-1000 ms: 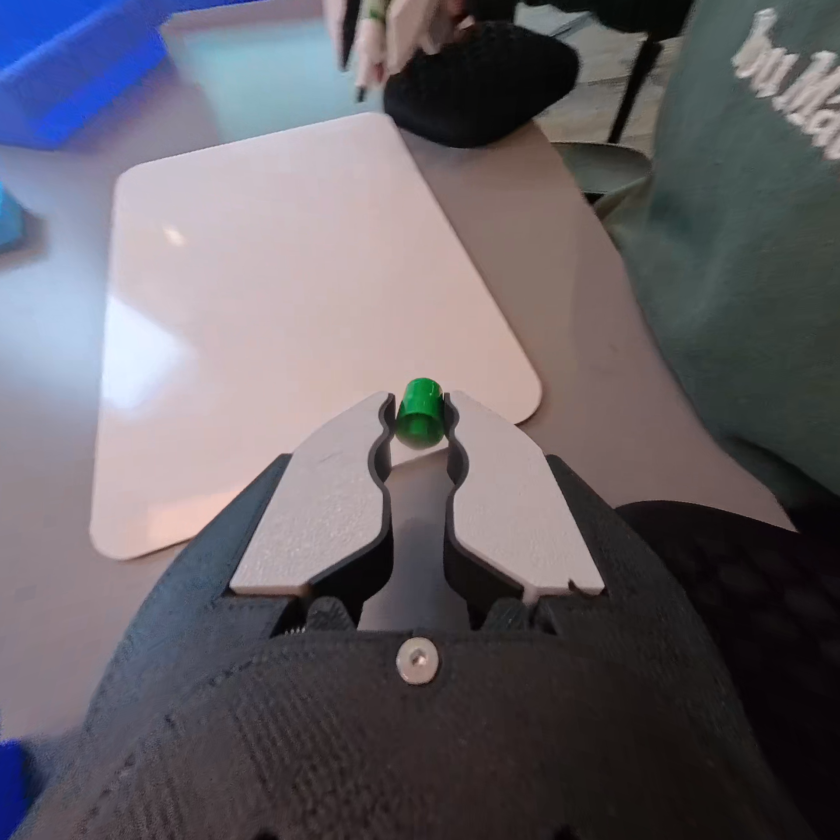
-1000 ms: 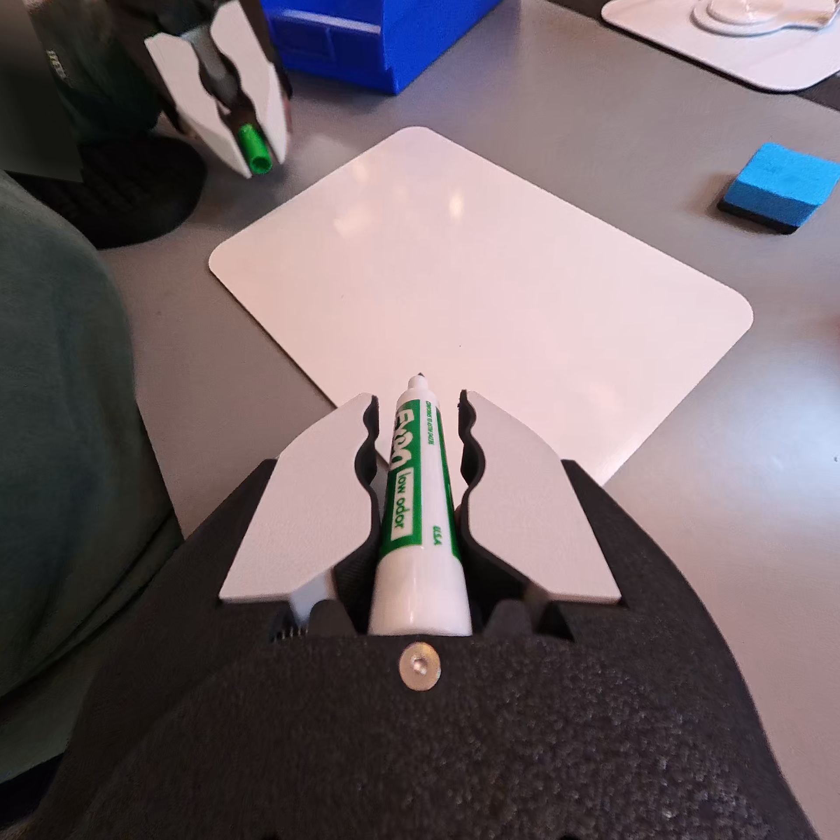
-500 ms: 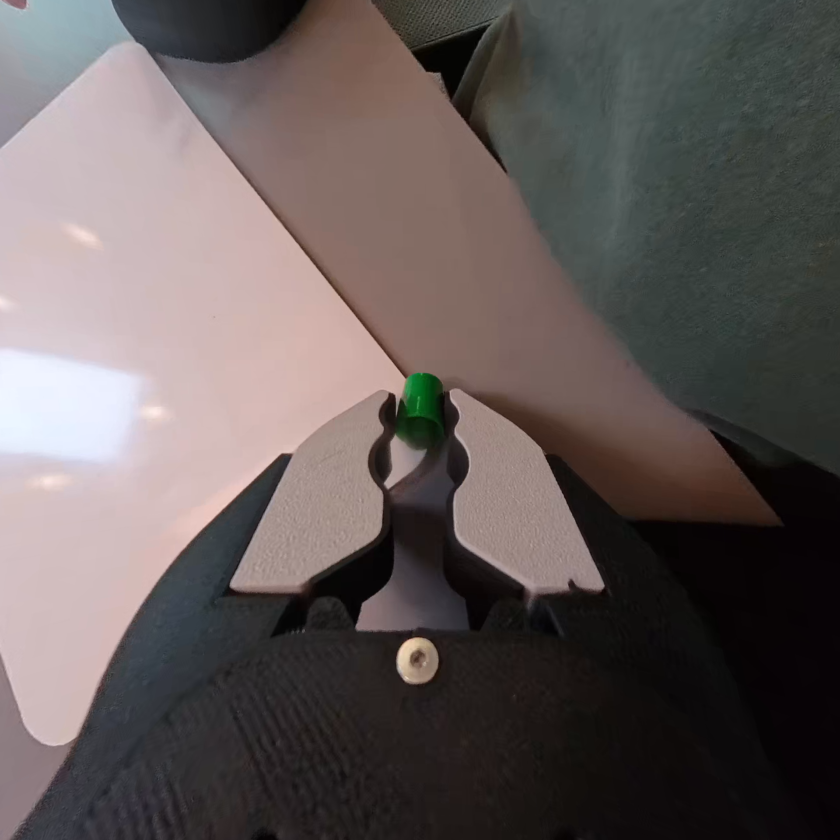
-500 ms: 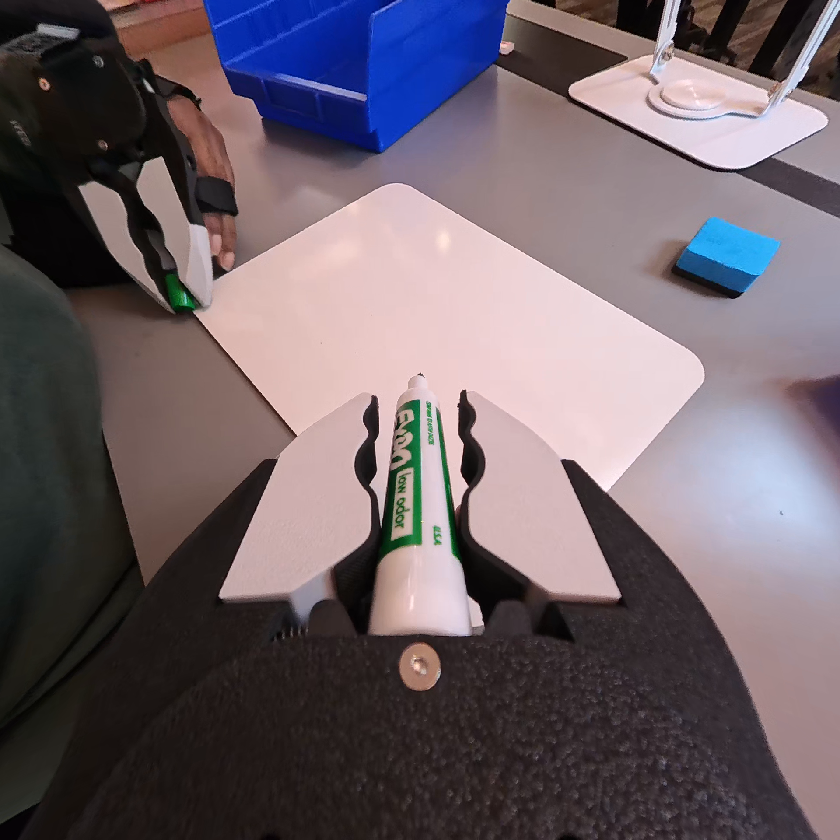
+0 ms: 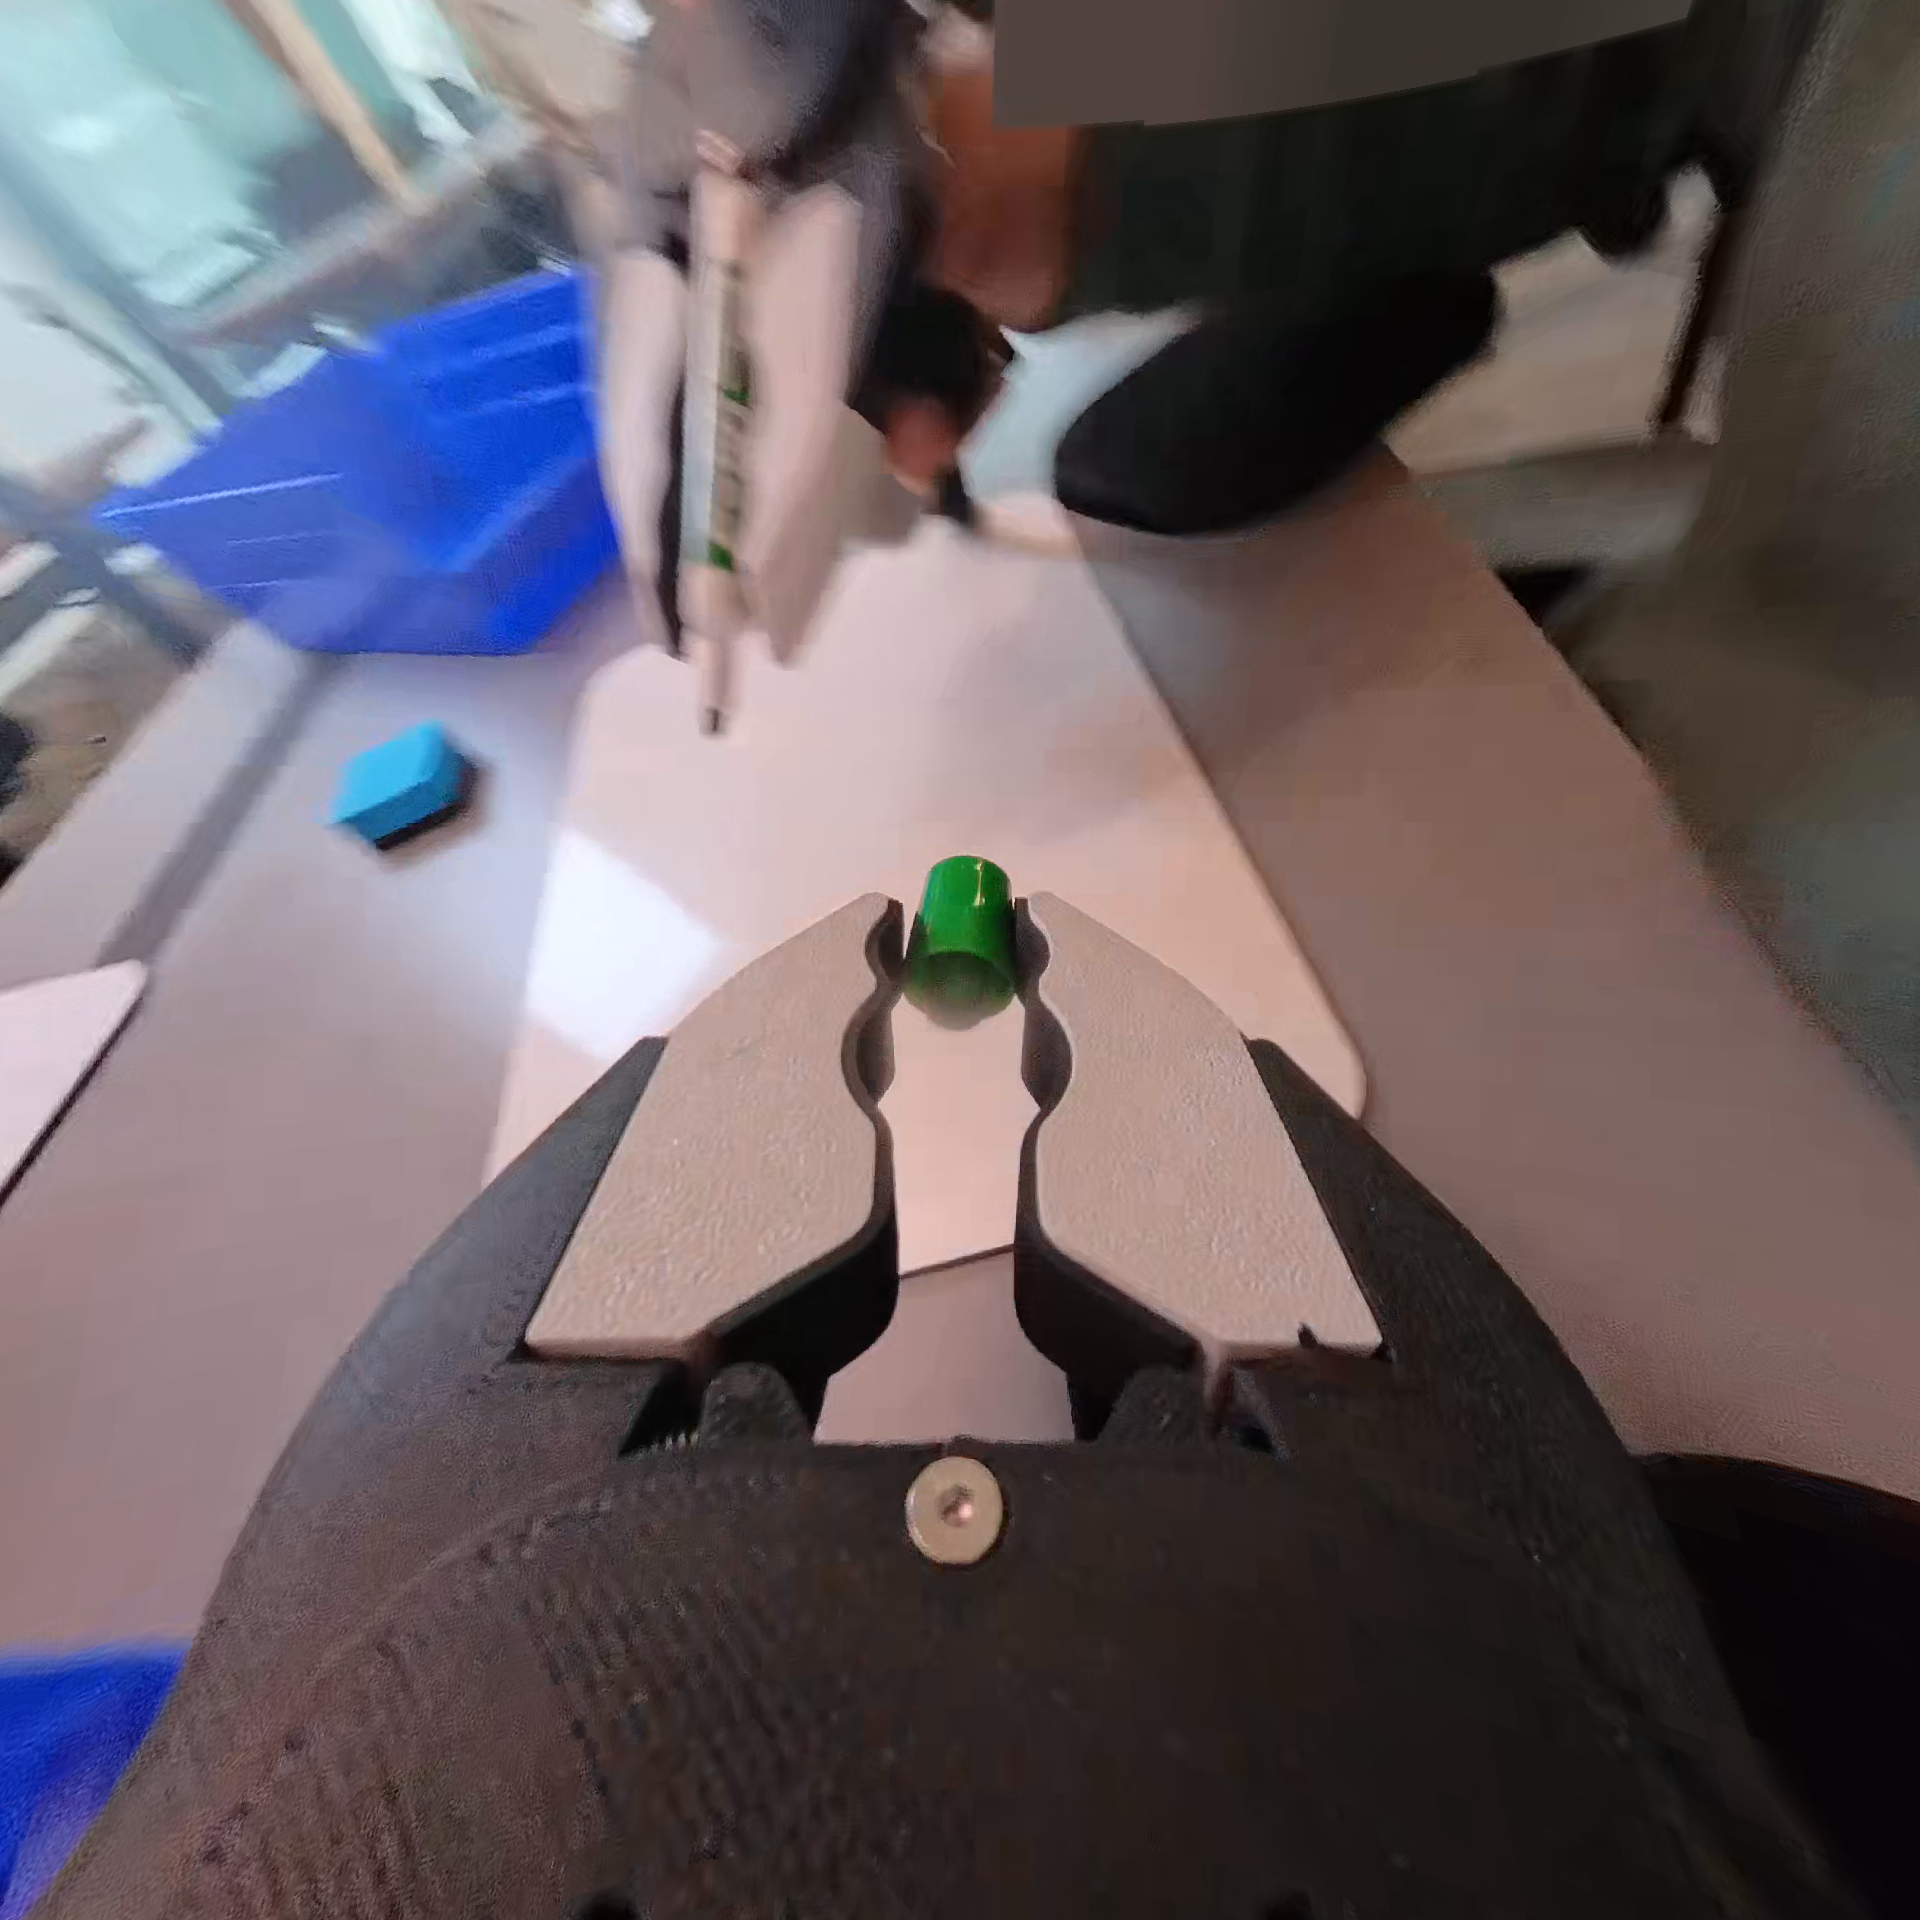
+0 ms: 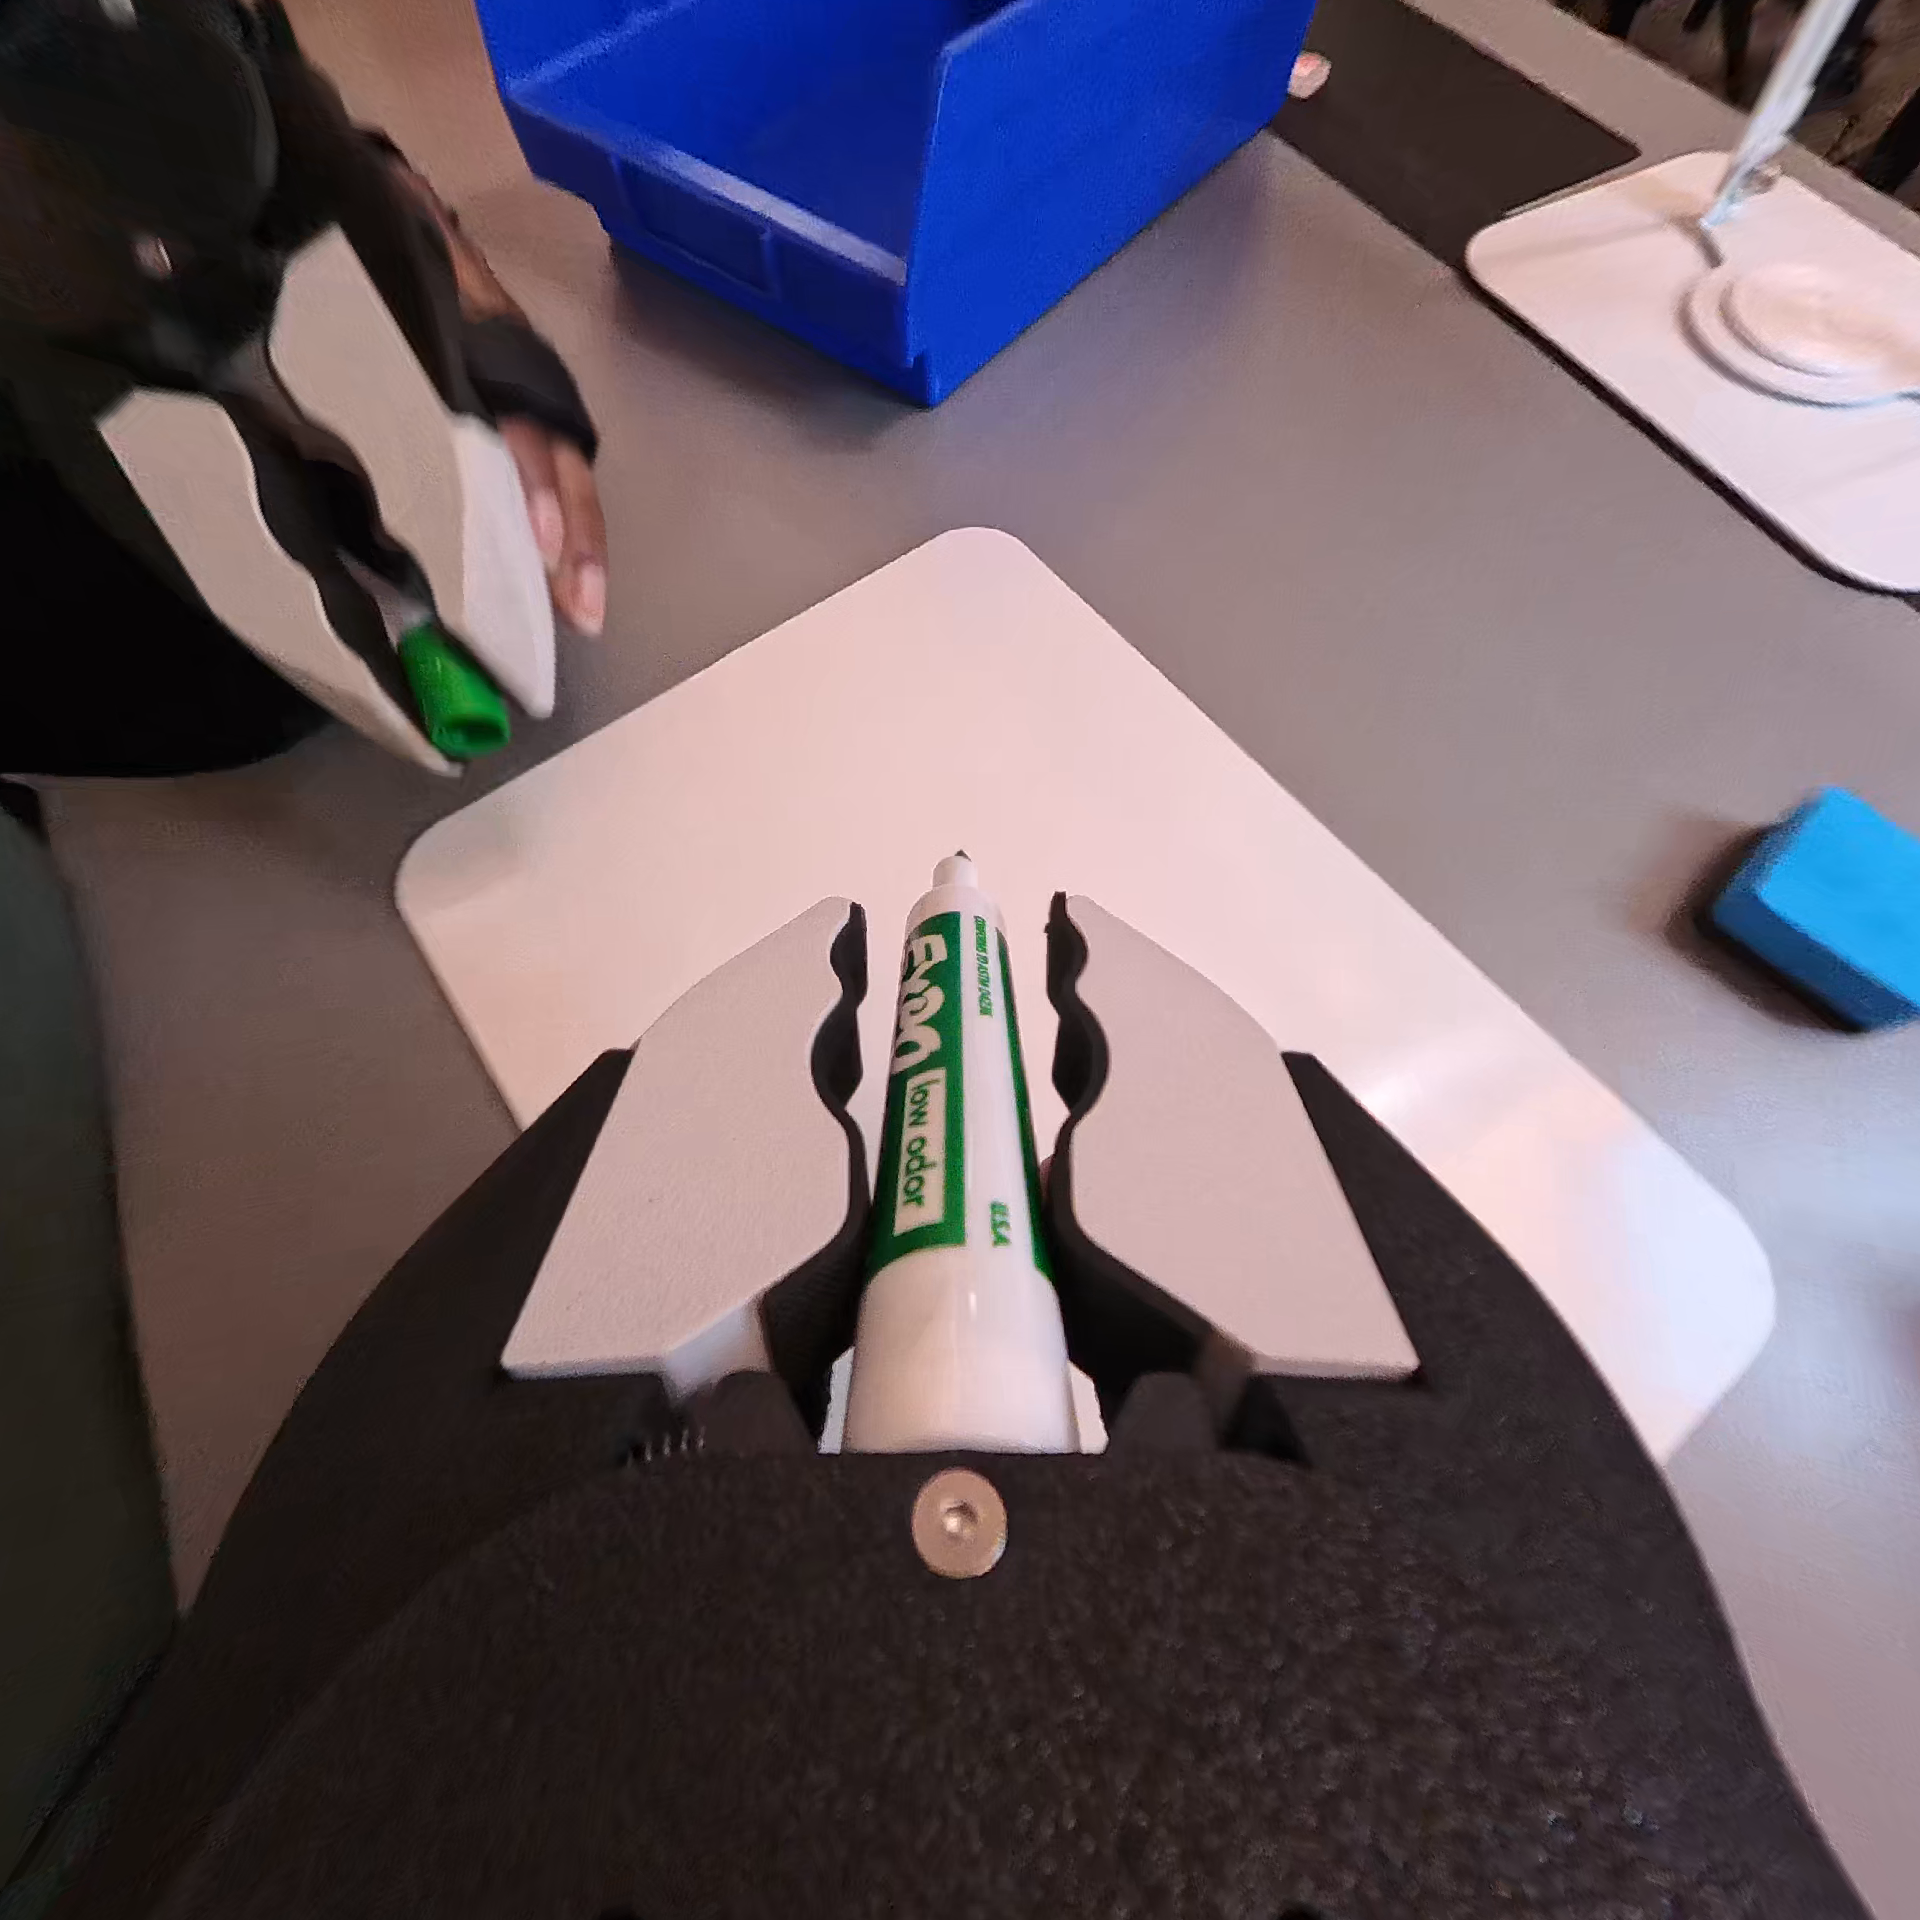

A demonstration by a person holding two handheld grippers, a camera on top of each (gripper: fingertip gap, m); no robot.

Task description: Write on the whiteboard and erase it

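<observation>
A blank white whiteboard (image 6: 1039, 831) lies flat on the grey table; it also shows in the left wrist view (image 5: 935, 790). My right gripper (image 6: 954, 914) is shut on a white and green marker (image 6: 951, 1143), uncapped, its tip a little above the board's near part. My left gripper (image 5: 956, 914) is shut on the marker's green cap (image 5: 958, 940) above the board's near corner. In the right wrist view the left gripper (image 6: 468, 717) with the cap (image 6: 452, 701) hangs over the board's left corner. In the left wrist view the right gripper (image 5: 717, 634) with the marker (image 5: 722, 468) is blurred, above the board's far end.
A blue eraser (image 6: 1829, 904) lies on the table right of the board, also in the left wrist view (image 5: 400, 784). A blue bin (image 6: 883, 156) stands behind the board. A white stand base (image 6: 1756, 343) sits at the far right. A person's hand (image 6: 561, 499) holds the left gripper. The gap from one gripper's tips to the other's is roughly 12 cm. To the blue eraser (image 6: 1829, 904): right tips about 20 cm, left tips about 30 cm. It turns up in the left wrist view (image 5: 408, 773) as well.
My left gripper has swung round from the board's edge and now looks along the board towards the right gripper. My right gripper has moved closer over the board with the marker.
</observation>
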